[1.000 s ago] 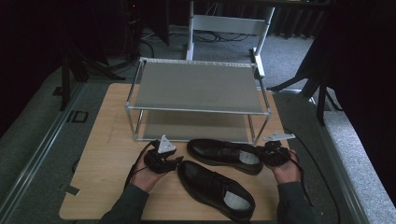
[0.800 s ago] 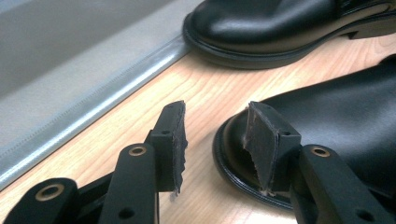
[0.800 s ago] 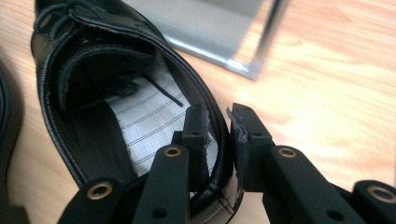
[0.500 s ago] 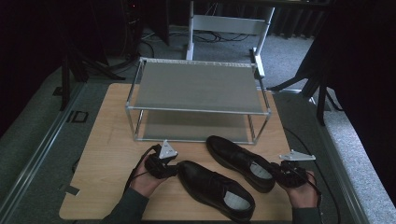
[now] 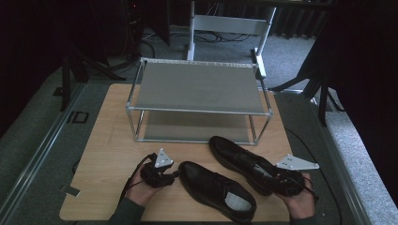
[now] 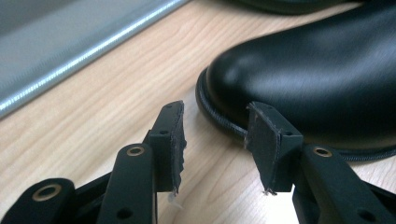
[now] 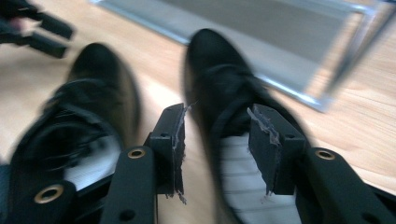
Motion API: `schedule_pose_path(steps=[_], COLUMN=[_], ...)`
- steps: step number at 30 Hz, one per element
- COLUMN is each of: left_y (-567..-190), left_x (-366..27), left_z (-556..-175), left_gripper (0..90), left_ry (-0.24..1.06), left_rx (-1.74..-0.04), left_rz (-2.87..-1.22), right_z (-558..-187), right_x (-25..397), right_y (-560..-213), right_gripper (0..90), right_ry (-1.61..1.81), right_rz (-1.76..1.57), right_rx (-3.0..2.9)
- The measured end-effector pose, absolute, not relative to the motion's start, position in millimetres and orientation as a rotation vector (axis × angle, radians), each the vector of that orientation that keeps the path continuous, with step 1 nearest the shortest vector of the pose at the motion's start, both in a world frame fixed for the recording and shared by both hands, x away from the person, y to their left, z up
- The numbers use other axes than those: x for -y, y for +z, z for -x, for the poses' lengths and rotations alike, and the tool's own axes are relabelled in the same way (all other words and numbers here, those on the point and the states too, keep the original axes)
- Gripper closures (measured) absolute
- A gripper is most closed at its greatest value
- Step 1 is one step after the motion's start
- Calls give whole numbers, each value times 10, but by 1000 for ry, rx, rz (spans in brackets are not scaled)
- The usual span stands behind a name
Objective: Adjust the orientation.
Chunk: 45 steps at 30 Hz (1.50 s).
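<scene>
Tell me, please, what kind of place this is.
Probably a studio or lab set up for recording, not a home. A wooden board lies on grey carpet with a metal shoe rack on it, dark curtains hang around, and cables run across the floor behind.

Two black leather shoes lie upright on their soles on the table's near part. The left shoe (image 5: pixel 217 190) points far-left; the right shoe (image 5: pixel 241 162) lies just beside it, toe near the rack.
</scene>
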<state>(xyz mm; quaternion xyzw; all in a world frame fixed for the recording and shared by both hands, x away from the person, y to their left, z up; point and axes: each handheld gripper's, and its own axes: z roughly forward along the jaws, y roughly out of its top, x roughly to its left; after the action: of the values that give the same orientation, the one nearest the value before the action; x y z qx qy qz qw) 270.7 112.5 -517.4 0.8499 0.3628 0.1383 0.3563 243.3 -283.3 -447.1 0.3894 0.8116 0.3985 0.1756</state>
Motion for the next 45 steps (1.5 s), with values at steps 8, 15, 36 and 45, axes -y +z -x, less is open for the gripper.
schedule_pose_path(steps=[8, 15, 36, 45], left_y=[-5187, -5212, -5236, -5296], left_x=[-1173, -1143, -993, -634], left_z=[-2711, -2715, -2666, -2519], left_gripper=[564, 564, 564, 568], left_ry=[355, 348, 323, 242], left_rx=[-954, -948, -899, -767], left_rz=[-2180, -2189, -2212, -2251], right_z=[-2301, -2404, -2476, -2392], right_x=[2454, 2251, 2532, 2622], right_y=[-4628, -4753, -4816, -4717], right_gripper=[550, 674, 857, 620], right_ry=[1090, 954, 966, 1021], right_rz=[-929, -897, -1021, -1005], right_rx=[-2493, -2560, -2389, -2353])
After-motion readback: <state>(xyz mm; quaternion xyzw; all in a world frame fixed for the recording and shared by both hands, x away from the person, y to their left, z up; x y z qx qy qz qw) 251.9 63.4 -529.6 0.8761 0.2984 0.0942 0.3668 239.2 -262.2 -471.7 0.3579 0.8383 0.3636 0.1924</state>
